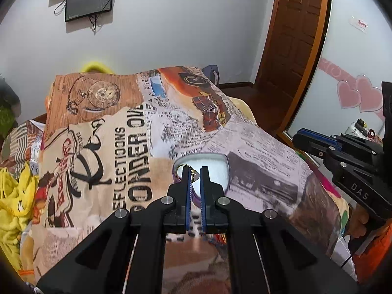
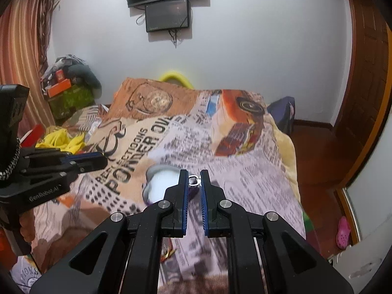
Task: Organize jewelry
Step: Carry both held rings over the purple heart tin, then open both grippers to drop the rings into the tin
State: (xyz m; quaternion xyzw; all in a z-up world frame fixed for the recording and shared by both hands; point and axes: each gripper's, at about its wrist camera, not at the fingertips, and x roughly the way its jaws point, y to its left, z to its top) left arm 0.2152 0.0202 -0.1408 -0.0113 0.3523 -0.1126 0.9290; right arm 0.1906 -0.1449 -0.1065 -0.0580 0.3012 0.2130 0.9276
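Observation:
A heart-shaped jewelry box (image 1: 210, 166) with white lining lies open on the printed blanket (image 1: 127, 147). My left gripper (image 1: 195, 171) is shut on a gold ring (image 1: 193, 172) with a pale stone and holds it over the box. My right gripper (image 2: 194, 175) is shut on a silver ring (image 2: 194, 180) just right of the box (image 2: 159, 183), which looks blurred in that view. Each gripper shows at the edge of the other's view: the right one (image 1: 343, 156), the left one (image 2: 73, 163).
Yellow clothes (image 1: 14, 196) lie at the blanket's left edge. A wooden door (image 1: 291, 39) and a mirror with pink hearts (image 1: 355, 95) stand on the right. Screens (image 2: 167, 14) hang on the far wall. Boxes and bags (image 2: 66, 85) are piled at back left.

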